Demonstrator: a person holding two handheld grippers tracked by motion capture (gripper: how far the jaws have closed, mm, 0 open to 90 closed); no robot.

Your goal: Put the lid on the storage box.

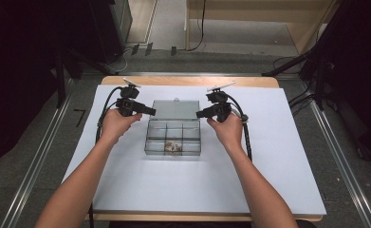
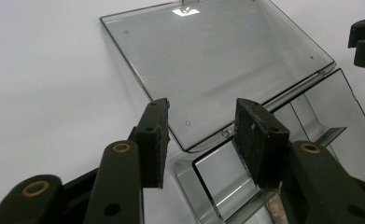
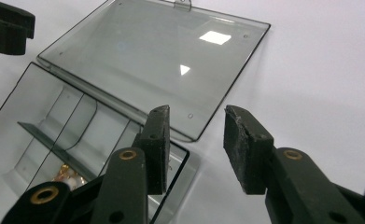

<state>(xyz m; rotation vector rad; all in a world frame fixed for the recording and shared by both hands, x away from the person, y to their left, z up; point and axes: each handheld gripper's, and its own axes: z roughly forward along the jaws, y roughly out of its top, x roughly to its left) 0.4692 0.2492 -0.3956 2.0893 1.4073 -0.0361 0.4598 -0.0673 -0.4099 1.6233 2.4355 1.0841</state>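
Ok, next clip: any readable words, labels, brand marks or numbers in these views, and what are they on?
None can be read.
Clear plastic box: no print or label on its walls or on its open lid; the bright patches there are light reflections.
White sheet on the table: blank.
Left gripper and right gripper: plain black jaws, no marking.

Legible markings: none. I find no text, label, brand, number or sign on the clear compartment box (image 1: 173, 135), its open lid (image 2: 208, 60), the white sheet (image 1: 278, 156) over my desk, or my grippers' black parts.
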